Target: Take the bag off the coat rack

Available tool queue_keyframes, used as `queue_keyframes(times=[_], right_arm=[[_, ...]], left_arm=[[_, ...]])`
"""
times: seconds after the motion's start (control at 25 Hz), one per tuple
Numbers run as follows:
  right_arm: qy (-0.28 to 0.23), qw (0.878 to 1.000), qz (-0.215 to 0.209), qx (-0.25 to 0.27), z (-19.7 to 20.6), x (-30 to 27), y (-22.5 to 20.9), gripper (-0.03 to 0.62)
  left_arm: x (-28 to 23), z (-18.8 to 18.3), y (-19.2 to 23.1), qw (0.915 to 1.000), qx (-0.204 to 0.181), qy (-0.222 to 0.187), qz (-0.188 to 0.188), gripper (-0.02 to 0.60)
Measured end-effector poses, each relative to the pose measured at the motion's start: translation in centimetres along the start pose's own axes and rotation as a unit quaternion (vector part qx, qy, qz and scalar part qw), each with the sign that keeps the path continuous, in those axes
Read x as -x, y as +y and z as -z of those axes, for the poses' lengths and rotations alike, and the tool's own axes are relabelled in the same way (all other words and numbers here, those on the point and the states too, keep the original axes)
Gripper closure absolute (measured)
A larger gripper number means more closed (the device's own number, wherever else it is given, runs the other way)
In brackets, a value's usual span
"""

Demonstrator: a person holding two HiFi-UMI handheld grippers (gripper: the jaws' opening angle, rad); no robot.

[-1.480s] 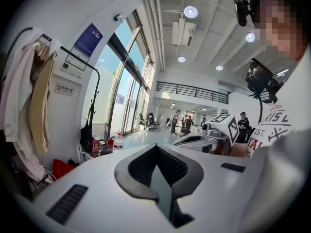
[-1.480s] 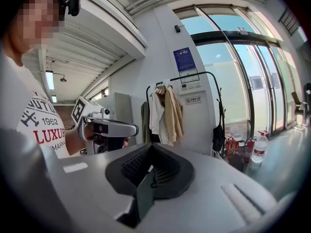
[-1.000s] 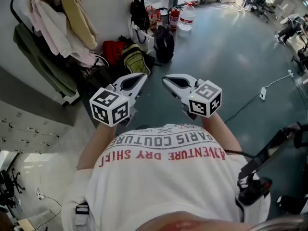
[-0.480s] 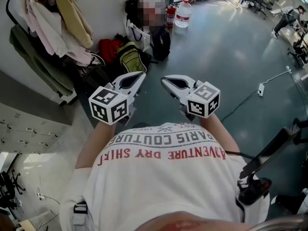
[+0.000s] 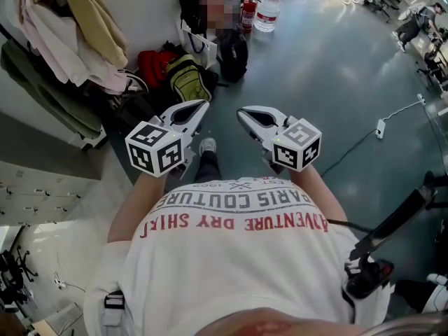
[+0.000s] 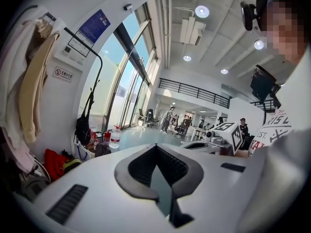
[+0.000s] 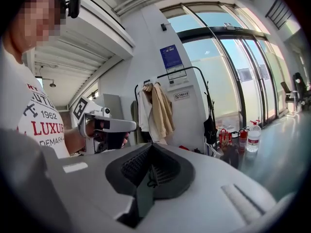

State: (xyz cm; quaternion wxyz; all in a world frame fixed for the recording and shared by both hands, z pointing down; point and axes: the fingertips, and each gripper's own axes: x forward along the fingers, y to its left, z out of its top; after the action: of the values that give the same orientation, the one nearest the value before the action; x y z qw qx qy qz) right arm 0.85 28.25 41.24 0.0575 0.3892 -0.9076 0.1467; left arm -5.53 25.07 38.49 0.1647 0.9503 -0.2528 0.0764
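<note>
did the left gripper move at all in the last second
No, not noticeably: the left gripper keeps the same gap below the green backpack.

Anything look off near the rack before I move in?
Nothing spilled or damaged. Only oddity: a red bag, green backpack and black backpack lie heaped on the floor by the coats, not hung.

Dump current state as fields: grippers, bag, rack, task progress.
left gripper: shut, empty
right gripper: shut, empty
bag: black, hanging on the coat rack, untouched
rack contents: clothes
floor by rack: red backpack, green backpack, water bottle
task progress: not begun; both grippers well short of the bag
</note>
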Motion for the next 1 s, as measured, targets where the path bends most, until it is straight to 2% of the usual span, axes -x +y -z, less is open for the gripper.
queue_keyframes(times=[0.24, 0.64, 0.84, 1.0], right_arm=[[0.015, 1.0, 0.008, -0.006, -1.5, -6.3, -8.8, 0.591], [0.015, 0.999, 0.032, -0.009, -11.8, -25.7, -28.6, 0.591], [0.011, 0.999, 0.036, 0.004, -16.4, -32.5, -34.5, 0.591], [0.003, 0.999, 0.031, 0.015, -19.0, -35.5, -37.2, 0.591]], left_arm=[[-7.2, -2.8, 8.2, 0.9999, 0.002, 0.006, 0.01, 0.58], [-20.8, -13.4, 32.3, 0.9999, 0.013, 0.009, 0.004, 0.58], [-24.4, -17.7, 40.4, 0.9999, 0.016, 0.002, 0.003, 0.58], [-26.2, -19.9, 44.0, 0.9997, 0.023, -0.005, -0.005, 0.58]])
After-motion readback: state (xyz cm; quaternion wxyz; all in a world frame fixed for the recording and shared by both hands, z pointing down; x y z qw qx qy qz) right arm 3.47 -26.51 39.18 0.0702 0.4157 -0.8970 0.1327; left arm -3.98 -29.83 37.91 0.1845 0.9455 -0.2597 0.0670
